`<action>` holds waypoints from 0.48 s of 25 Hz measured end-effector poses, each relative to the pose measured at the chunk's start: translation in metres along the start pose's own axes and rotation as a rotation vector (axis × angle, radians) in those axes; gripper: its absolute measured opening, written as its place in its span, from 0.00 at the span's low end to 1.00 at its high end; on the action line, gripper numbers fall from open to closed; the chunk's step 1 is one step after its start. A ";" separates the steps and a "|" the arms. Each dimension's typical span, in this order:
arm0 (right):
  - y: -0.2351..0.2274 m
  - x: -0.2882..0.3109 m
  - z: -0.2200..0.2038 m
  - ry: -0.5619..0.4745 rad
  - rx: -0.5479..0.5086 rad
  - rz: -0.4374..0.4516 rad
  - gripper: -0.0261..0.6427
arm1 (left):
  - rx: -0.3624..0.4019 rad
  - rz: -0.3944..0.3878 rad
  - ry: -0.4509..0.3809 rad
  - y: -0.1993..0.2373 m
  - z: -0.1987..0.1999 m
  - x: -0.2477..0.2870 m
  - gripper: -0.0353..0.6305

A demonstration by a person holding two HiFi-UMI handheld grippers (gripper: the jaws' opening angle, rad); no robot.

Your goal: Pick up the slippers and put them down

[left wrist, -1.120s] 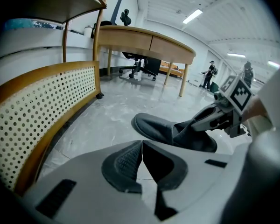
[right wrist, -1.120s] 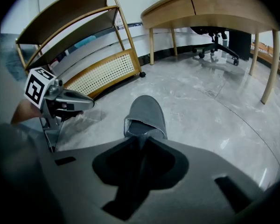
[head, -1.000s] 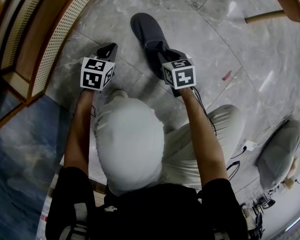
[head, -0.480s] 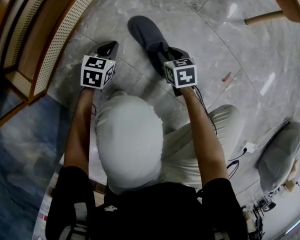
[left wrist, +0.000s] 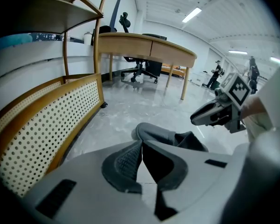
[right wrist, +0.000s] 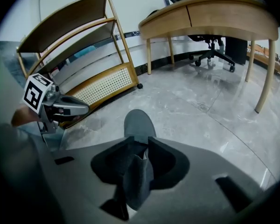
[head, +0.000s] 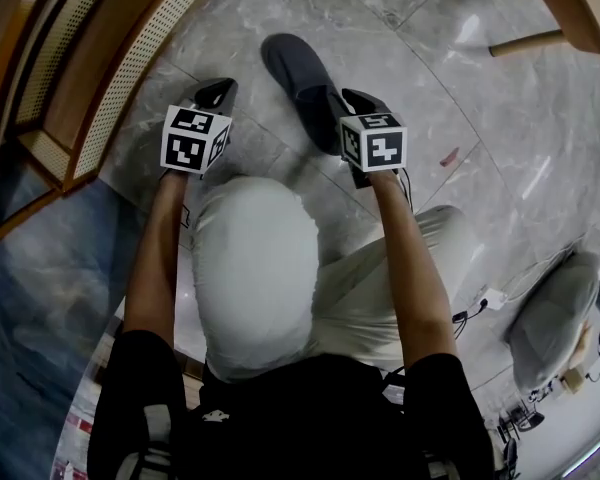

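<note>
Floor (right wrist: 200, 111): slipper (right wrist: 139, 124) between closing right jaws.

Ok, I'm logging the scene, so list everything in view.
slipper: one, dark grey, ahead, toe pointing away
shelf: one, wood with cane panel, left
desk: one, wooden, beyond the slipper
chair: one, black, behind the desk
scrap: one, pink, floor at right
bag: one, grey, floor far right
floor: grey marble
arms: two, bare, black sleeves
left gripper: one, grey, shut, empty
right gripper: one, grey, jaws closing on the slipper's heel
</note>
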State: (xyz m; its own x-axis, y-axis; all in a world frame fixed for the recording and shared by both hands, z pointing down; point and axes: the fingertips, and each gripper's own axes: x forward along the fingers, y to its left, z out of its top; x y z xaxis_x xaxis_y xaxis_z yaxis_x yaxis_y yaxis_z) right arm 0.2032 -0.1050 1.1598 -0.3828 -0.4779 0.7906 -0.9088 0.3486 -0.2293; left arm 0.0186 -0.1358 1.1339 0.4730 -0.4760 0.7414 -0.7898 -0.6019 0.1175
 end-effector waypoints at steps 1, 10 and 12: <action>0.001 -0.002 0.006 -0.008 0.002 0.000 0.16 | 0.002 0.003 -0.001 0.001 0.004 -0.004 0.06; 0.003 -0.039 0.043 -0.027 0.012 -0.033 0.08 | 0.018 0.007 0.014 0.007 0.040 -0.038 0.06; 0.003 -0.053 0.051 -0.030 0.025 -0.044 0.06 | 0.026 0.004 0.021 0.006 0.050 -0.049 0.06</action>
State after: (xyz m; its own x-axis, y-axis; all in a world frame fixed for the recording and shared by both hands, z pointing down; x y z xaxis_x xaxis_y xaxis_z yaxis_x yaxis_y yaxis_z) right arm 0.2121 -0.1195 1.0883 -0.3469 -0.5160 0.7832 -0.9285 0.3067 -0.2092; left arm 0.0101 -0.1480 1.0649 0.4612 -0.4656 0.7553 -0.7813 -0.6166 0.0970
